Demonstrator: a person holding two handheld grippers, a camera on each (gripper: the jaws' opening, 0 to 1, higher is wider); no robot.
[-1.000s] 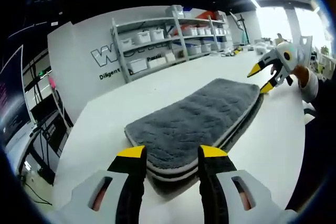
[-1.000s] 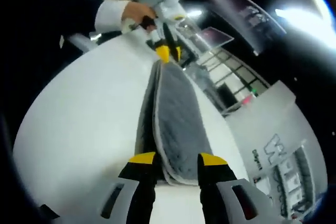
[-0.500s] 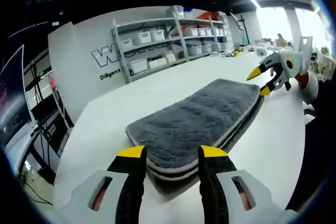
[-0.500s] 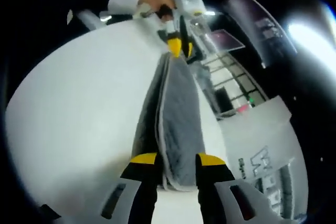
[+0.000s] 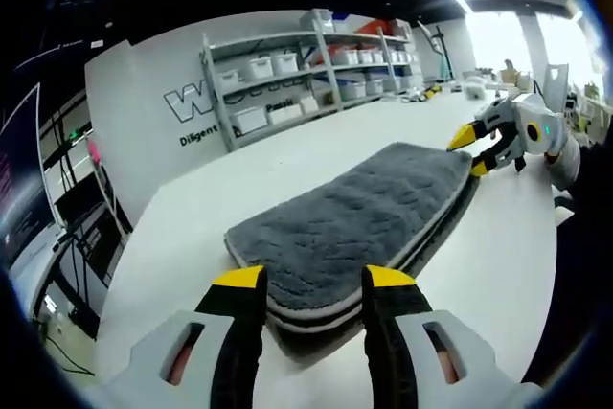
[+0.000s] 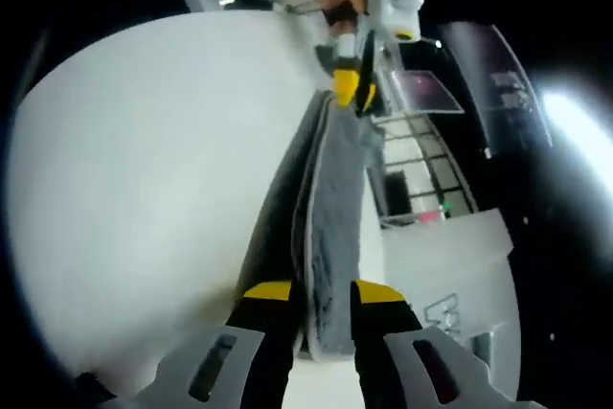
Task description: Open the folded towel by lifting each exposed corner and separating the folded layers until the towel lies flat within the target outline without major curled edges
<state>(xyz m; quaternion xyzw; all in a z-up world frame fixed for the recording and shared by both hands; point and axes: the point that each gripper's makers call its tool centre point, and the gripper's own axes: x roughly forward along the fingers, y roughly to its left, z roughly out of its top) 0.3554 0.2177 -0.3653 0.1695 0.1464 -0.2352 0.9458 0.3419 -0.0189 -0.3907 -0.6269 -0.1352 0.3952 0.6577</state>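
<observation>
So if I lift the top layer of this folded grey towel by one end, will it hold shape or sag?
Likely sag: the towel is thick plush pile, folded in soft stacked layers. Probably a bit heavy for cloth, given that thickness. The layers may cling and lift together, since the fuzzy faces lie pressed flat on the table. The left gripper and right gripper each straddle an end, open.

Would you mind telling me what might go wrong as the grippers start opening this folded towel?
The open left gripper straddles several stacked layers of the towel, so it may pinch more than the top one. The right gripper, at the opposite end, may likewise take the wrong layer, dragging the towel across the table rather than unfolding it.
</observation>
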